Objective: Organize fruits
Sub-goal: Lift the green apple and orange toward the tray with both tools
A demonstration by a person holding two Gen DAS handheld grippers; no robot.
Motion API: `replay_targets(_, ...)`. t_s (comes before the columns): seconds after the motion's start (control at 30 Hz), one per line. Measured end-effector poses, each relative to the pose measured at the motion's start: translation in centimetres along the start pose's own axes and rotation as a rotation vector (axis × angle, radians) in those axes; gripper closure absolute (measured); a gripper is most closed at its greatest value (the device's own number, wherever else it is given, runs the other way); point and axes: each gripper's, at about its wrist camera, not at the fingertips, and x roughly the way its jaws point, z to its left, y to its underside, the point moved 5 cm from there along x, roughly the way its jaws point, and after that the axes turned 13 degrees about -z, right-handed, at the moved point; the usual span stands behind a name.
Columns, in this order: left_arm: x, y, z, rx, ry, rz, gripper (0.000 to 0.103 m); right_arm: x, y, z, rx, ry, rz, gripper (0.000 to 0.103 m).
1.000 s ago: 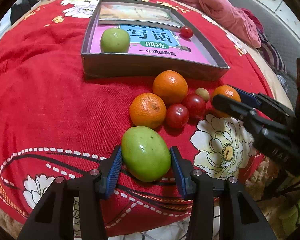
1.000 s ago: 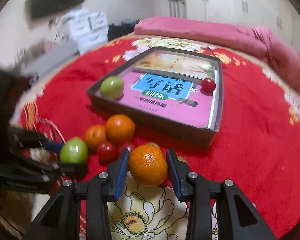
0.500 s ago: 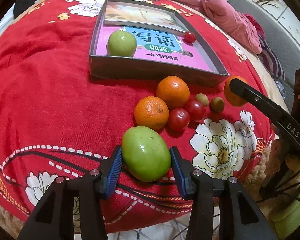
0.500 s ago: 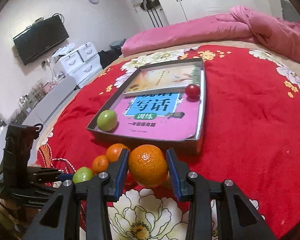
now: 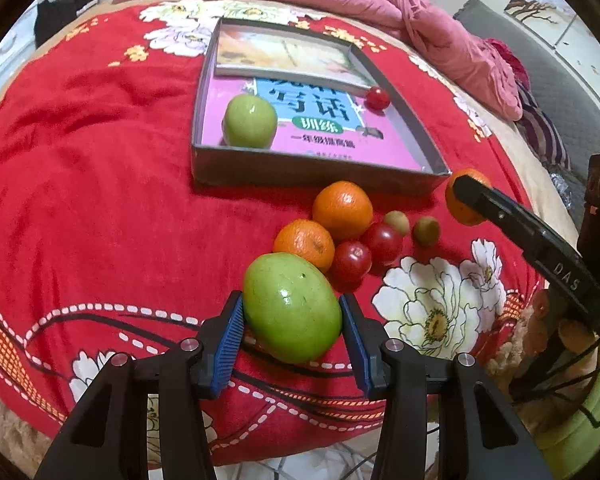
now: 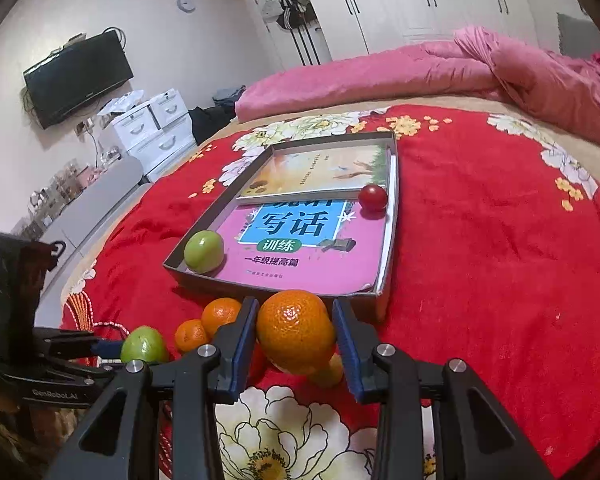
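Note:
My left gripper [image 5: 292, 322] is shut on a large green fruit [image 5: 291, 306], held just above the red blanket. My right gripper [image 6: 296, 338] is shut on an orange [image 6: 296, 330], lifted above the blanket near the front of the grey tray [image 6: 268, 286]. The tray [image 5: 300, 168] holds a green apple [image 5: 250, 121] at its front left and a red tomato [image 5: 377, 98] at the right. In front of the tray lie two oranges [image 5: 342, 210], two red tomatoes [image 5: 351, 261] and two small green-brown fruits [image 5: 426, 231].
The tray lies on a red flowered blanket [image 5: 80, 200] on a bed, with books lining its bottom. A pink quilt [image 6: 420, 68] lies along the far side. The bed's near edge [image 5: 260, 464] runs just under my left gripper.
My right gripper has lifted the orange off the blanket and carried it up towards the tray's front. My left gripper has risen slightly with the green fruit in it.

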Motion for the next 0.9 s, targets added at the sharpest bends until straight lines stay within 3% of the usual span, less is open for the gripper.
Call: replay_targets(0.9, -1.9, -4.2, -1.2, -0.005, -0.014, -0.101, 0.054, -0.5, -1.1, 1.8, -0.073, -0.031, -0.051, 0.065)
